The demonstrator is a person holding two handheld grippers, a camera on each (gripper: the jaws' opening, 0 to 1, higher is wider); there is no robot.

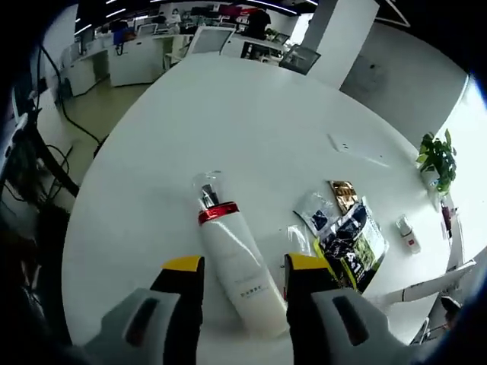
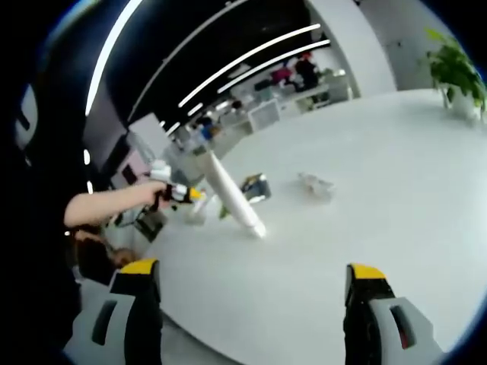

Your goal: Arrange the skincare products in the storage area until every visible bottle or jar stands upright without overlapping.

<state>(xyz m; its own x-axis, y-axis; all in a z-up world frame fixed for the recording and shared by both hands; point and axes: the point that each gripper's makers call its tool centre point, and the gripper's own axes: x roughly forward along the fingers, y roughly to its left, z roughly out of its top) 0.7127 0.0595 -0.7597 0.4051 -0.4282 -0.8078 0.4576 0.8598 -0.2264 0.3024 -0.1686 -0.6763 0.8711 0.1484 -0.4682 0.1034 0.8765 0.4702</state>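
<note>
A white bottle with a red ring and a clear cap lies on its side on the white round table, cap pointing away. My left gripper is open, its yellow-tipped jaws standing on either side of the bottle's lower half, the right jaw close against it. From the right gripper view the same bottle lies slanted beside the left gripper, which a person's hand holds. My right gripper is wide open over bare table, nothing between its jaws.
Several sachets lie right of the bottle: a dark printed pack, a gold one, a clear one. A small white item and a potted plant sit near the table's far right edge. Office desks stand behind.
</note>
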